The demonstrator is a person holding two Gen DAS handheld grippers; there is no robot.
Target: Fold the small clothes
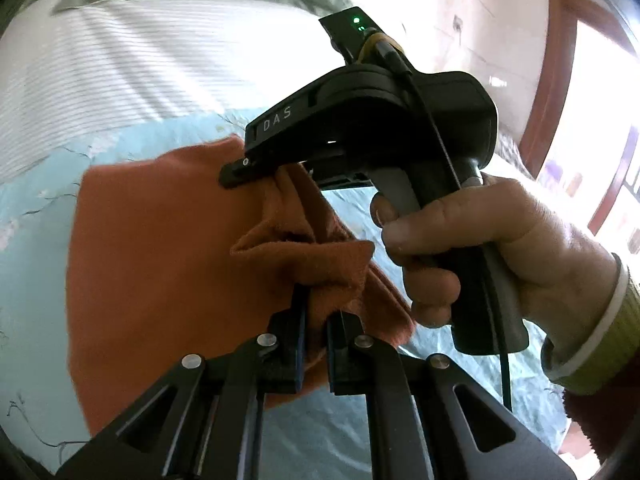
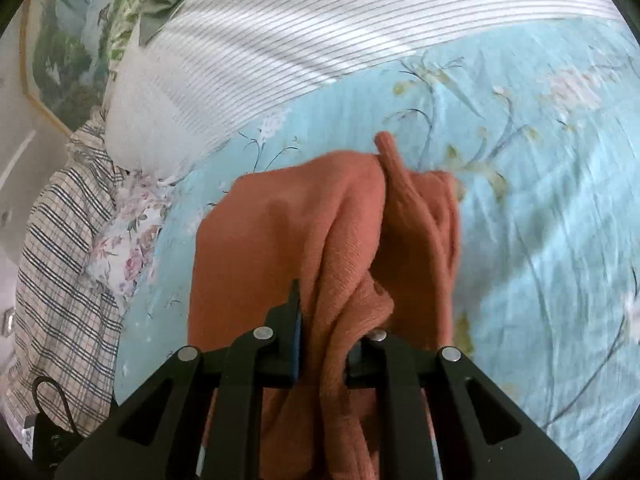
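An orange knitted garment (image 1: 152, 248) hangs above a light blue flowered bedsheet (image 1: 36, 200). My left gripper (image 1: 316, 320) is shut on a bunched edge of it. The right gripper (image 1: 264, 168), held by a hand (image 1: 500, 248), shows in the left wrist view and is shut on the cloth's upper edge just beyond my left fingers. In the right wrist view the right gripper (image 2: 324, 320) is shut on a thick fold of the orange garment (image 2: 300, 216), which drapes over its right finger and hangs down over the sheet (image 2: 540, 200).
A white striped pillow (image 2: 300, 32) lies at the head of the bed. A checked cloth (image 2: 60, 260) and a flowered cloth (image 2: 124, 248) lie at the left. A wall and a wooden door frame (image 1: 552, 80) are at the right.
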